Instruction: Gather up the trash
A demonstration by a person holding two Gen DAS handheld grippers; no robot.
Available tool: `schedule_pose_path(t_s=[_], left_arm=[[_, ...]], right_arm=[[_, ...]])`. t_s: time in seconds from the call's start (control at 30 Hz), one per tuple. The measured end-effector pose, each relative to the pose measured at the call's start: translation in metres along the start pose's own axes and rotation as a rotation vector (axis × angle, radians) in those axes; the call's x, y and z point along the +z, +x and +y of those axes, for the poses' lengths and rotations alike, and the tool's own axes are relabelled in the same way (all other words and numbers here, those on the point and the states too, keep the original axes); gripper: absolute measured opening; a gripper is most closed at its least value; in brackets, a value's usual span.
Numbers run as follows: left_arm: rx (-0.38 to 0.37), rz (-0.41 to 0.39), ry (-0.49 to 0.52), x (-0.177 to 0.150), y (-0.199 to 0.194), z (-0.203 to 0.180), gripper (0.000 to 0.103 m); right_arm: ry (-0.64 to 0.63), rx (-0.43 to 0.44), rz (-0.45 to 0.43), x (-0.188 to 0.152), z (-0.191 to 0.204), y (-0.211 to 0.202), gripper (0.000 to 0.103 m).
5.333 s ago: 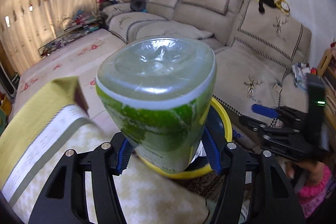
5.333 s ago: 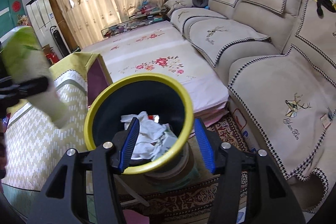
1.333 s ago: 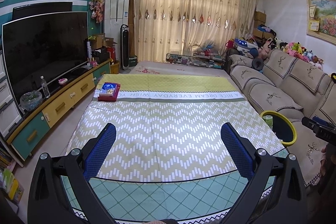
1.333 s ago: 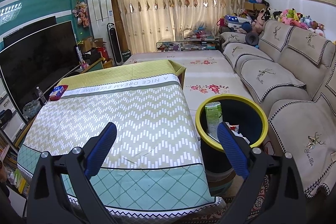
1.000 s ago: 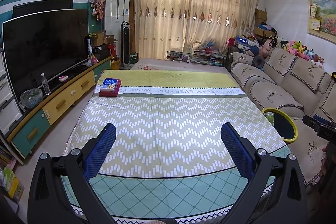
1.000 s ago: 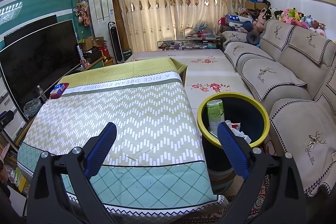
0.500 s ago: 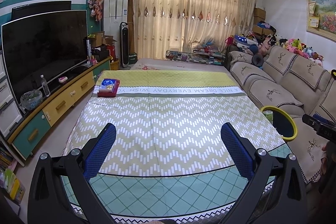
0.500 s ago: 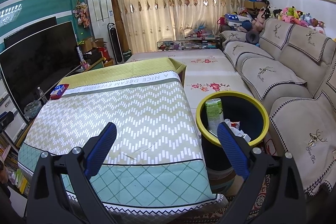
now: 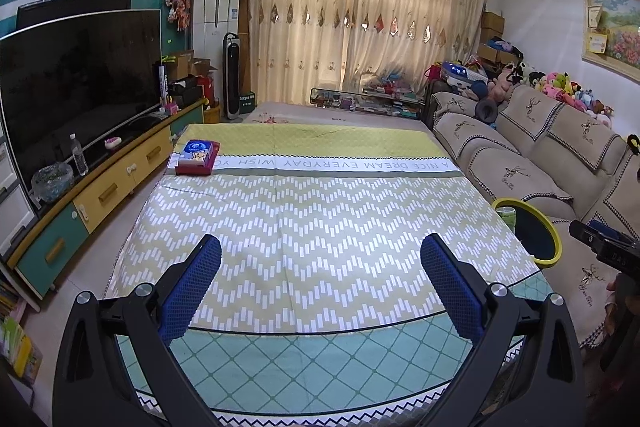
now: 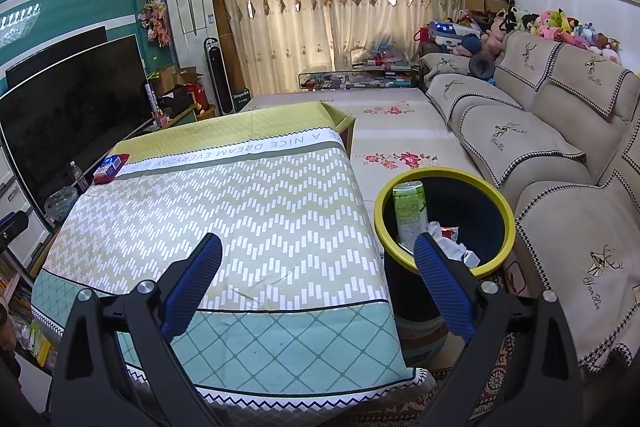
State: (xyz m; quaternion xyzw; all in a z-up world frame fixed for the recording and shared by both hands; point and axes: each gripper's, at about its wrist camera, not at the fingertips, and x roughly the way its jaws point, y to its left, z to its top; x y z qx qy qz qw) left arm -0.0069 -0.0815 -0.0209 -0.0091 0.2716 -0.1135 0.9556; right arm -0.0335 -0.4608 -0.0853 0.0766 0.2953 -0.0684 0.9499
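A dark bin with a yellow rim (image 10: 505, 205) stands beside the table's right edge; it also shows in the left wrist view (image 9: 554, 245). A green can (image 10: 409, 213) stands upright inside it with crumpled white paper (image 10: 452, 247) and a red wrapper. The can's top shows in the left wrist view (image 9: 507, 215). My left gripper (image 9: 320, 283) is open and empty above the near end of the table. My right gripper (image 10: 318, 283) is open and empty over the table's near right corner, left of the bin.
The table (image 9: 320, 211) has a chevron cloth; a red tissue box (image 9: 196, 157) sits at its far left. A TV cabinet (image 9: 92, 187) runs along the left, a beige sofa (image 10: 560, 155) along the right. The right gripper's body (image 9: 604, 247) shows at the right edge.
5.3 s ago my left gripper held the green can over the bin; the can now stands in the bin and both grippers are open, pulled back. Little has moved in the last second.
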Motion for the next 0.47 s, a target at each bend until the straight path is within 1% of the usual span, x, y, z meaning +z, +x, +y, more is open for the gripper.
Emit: schedule_pose_path(t_s=[0.07,0.17,0.27,0.33,0.37,0.43,0.47], left_arm=[[-0.014,0.002,0.006,0.001,0.002,-0.001,0.098],[-0.012,0.006,0.022,0.004,0.006,-0.005,0.098],[-0.005,0.049,0.019,0.009,0.023,-0.001,0.098],[0.003,0.089,0.008,0.014,0.044,0.007,0.098],[0.025,0.122,-0.004,0.017,0.064,0.015,0.098],[0.049,0.15,-0.016,0.02,0.089,0.026,0.098],[0.087,0.168,-0.02,0.022,0.111,0.036,0.098]], right_arm=[[-0.002,0.001,0.004,-0.001,0.001,0.002,0.092],[-0.006,0.004,0.012,0.0,0.002,0.005,0.092],[-0.015,0.02,0.019,0.007,0.003,0.014,0.095],[-0.034,0.036,0.044,0.016,0.007,0.032,0.095],[-0.046,0.05,0.059,0.021,0.011,0.044,0.095],[-0.069,0.076,0.098,0.034,0.021,0.076,0.095],[-0.077,0.077,0.114,0.038,0.026,0.088,0.095]])
